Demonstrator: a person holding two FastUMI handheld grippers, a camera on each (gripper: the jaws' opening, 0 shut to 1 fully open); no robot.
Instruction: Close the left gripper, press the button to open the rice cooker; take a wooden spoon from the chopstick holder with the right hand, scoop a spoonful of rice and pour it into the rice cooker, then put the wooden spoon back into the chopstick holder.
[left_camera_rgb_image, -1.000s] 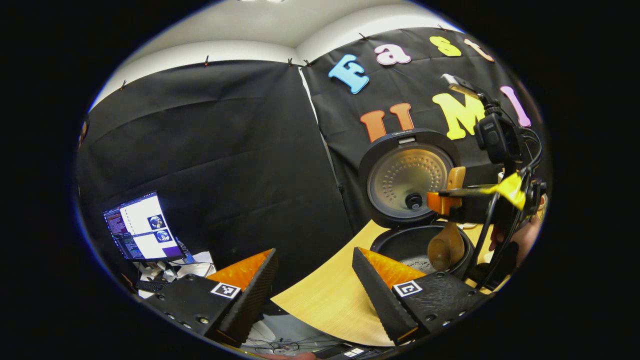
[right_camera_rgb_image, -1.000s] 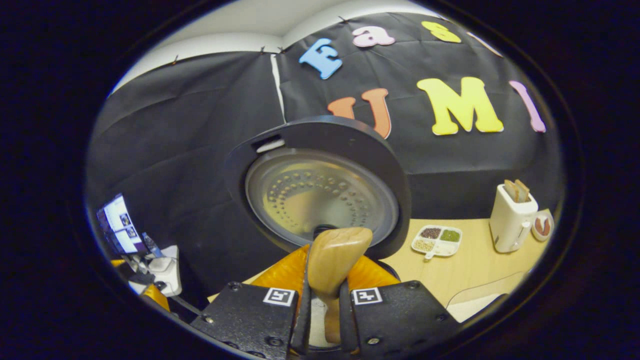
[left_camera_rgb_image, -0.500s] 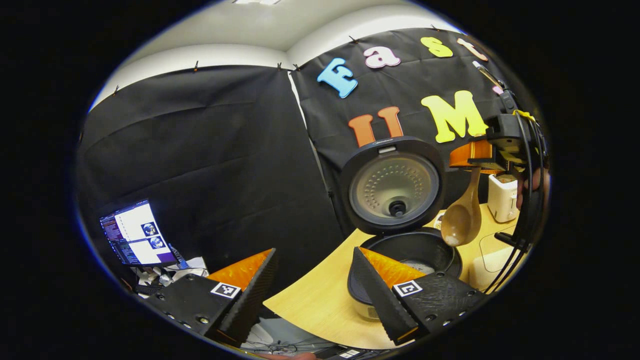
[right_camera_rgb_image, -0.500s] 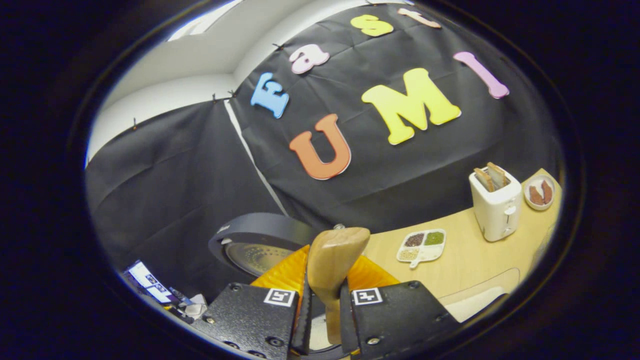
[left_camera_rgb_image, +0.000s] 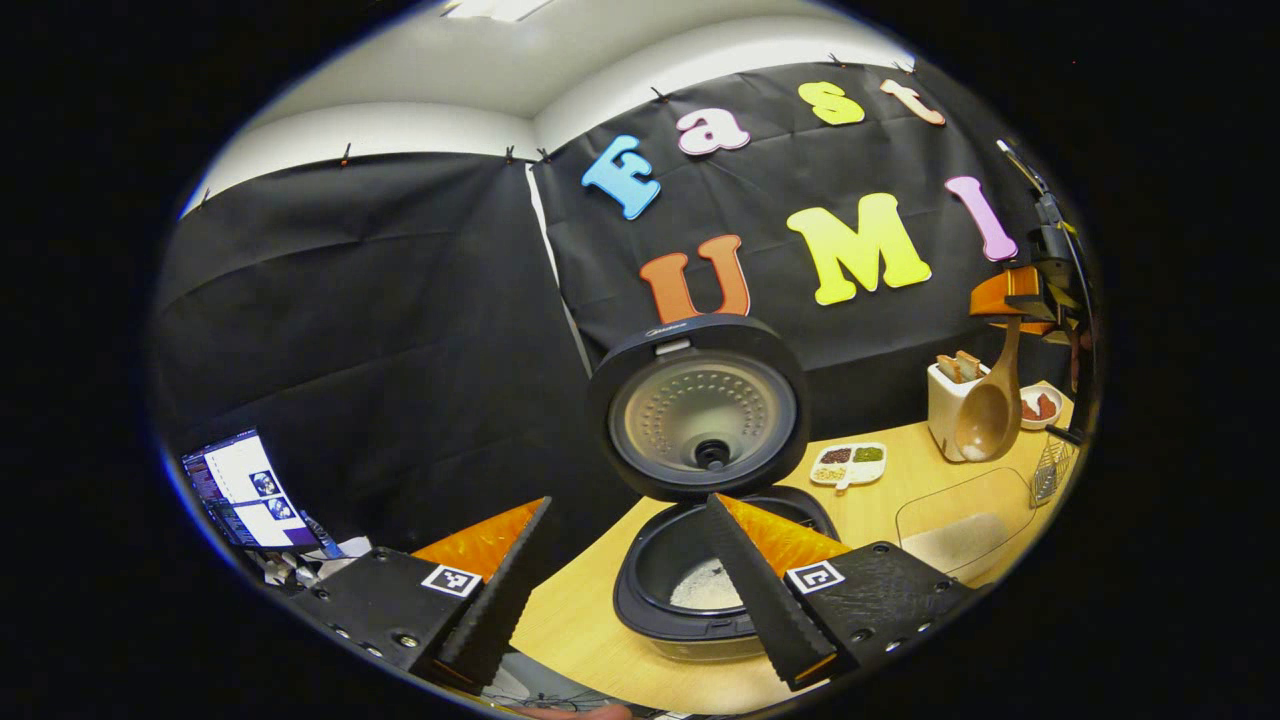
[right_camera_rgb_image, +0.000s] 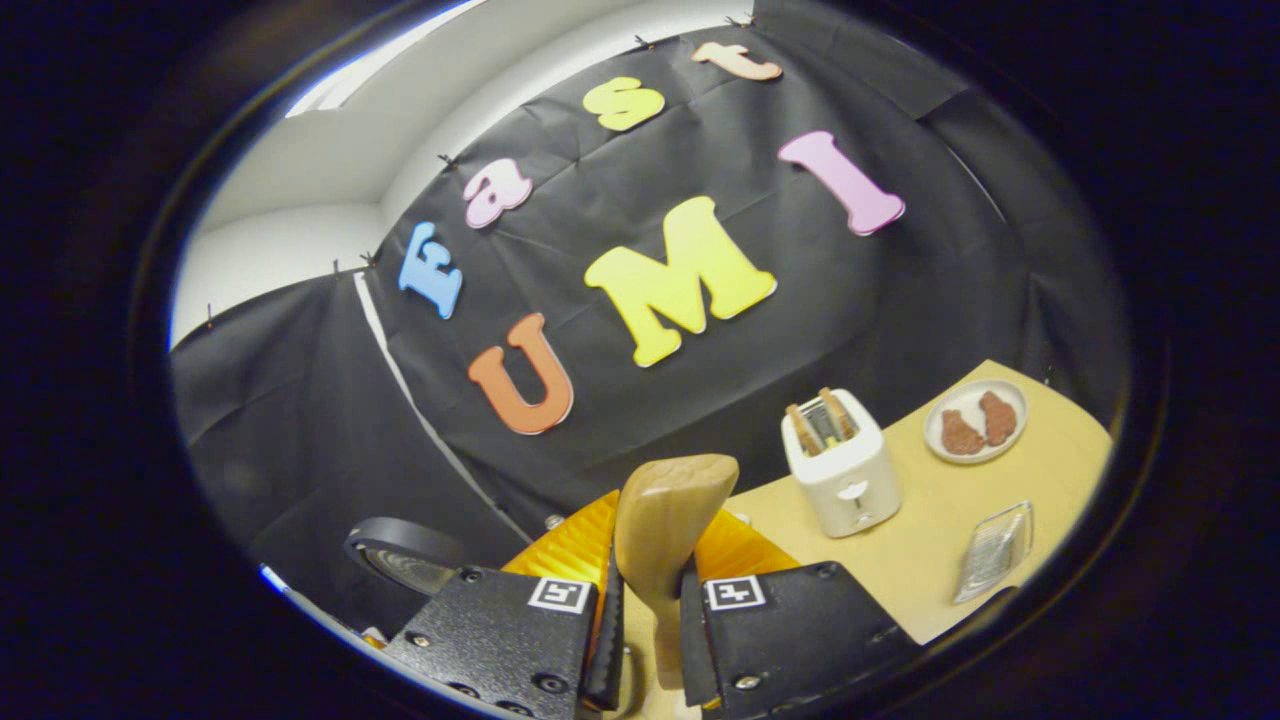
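Observation:
The black rice cooker (left_camera_rgb_image: 690, 600) stands with its lid (left_camera_rgb_image: 700, 405) raised, and white rice (left_camera_rgb_image: 705, 592) lies in the pot. My left gripper (left_camera_rgb_image: 628, 505) is open and empty in front of the cooker. In the left gripper view, my right gripper (left_camera_rgb_image: 1012, 298) is high at the far right. The wooden spoon (left_camera_rgb_image: 985, 412) hangs from it bowl down, over the toaster area. In the right gripper view the right gripper (right_camera_rgb_image: 655, 525) is shut on the spoon's handle (right_camera_rgb_image: 665, 510). The wire chopstick holder (left_camera_rgb_image: 1050, 470) stands at the table's right edge; the same chopstick holder (right_camera_rgb_image: 990, 548) sits below the toaster.
On the wooden table are a white toaster (right_camera_rgb_image: 840, 465) with bread slices, a plate (right_camera_rgb_image: 975, 420) of reddish food and a divided dish (left_camera_rgb_image: 848, 462) of grains. A clear container (left_camera_rgb_image: 965, 525) holding rice sits right of the cooker. A laptop (left_camera_rgb_image: 240, 490) is at lower left.
The right gripper has carried the spoon up out of the cooker and off to the right, toward the toaster. The left gripper stays open; its view has swung so the cooker sits nearer the middle.

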